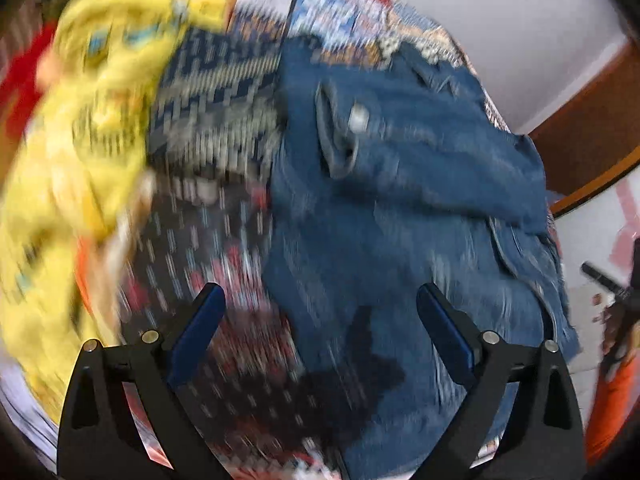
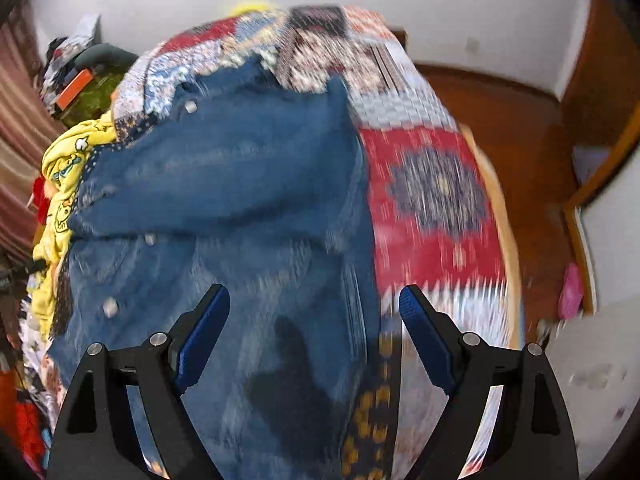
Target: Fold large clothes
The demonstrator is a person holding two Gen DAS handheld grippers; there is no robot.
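Above the near end of the bed, the left gripper (image 1: pixel 318 300) and right gripper (image 2: pixel 314 300) both hang spread wide, holding nothing. Beneath them lies the denim jacket (image 2: pixel 240 184) (blurred, partly folded) on a patchwork bedspread (image 2: pixel 432 200). Yellow printed cloth (image 1: pixel 80 140) is heaped at its left. White walls and a wooden floor (image 2: pixel 512 128) lie beyond.

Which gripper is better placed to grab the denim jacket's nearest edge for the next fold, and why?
Probably the right gripper. It is open, and the denim jacket fills the gap between its fingers. The left gripper, also open, straddles the jacket's edge, half over the patterned bedspread.
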